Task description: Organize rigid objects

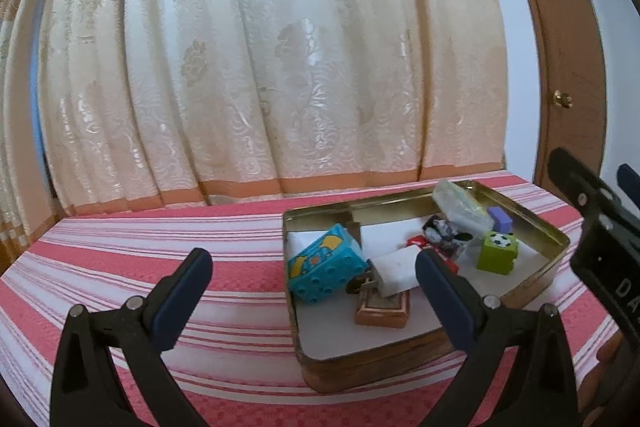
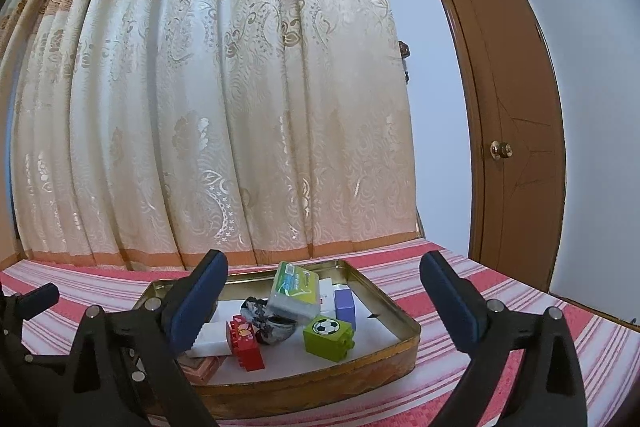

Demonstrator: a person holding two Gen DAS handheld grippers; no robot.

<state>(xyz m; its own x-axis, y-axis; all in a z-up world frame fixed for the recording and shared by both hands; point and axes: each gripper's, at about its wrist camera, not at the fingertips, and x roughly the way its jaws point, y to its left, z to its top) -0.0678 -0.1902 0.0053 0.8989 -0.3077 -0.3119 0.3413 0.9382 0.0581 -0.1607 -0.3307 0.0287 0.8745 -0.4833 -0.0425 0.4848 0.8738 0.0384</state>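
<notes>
A shallow gold tin tray rests on a red-and-white striped cloth and holds the small objects. Inside lie a blue studded block, a green football block, a purple block, a red block, a clear plastic case, a small wooden box and a dark crumpled item. My left gripper is open, low before the tray's left part. My right gripper is open in front of the tray, nothing between its fingers.
A cream patterned curtain hangs right behind the striped surface. A brown door with a brass knob stands to the right. The right gripper's black body shows at the right edge of the left wrist view.
</notes>
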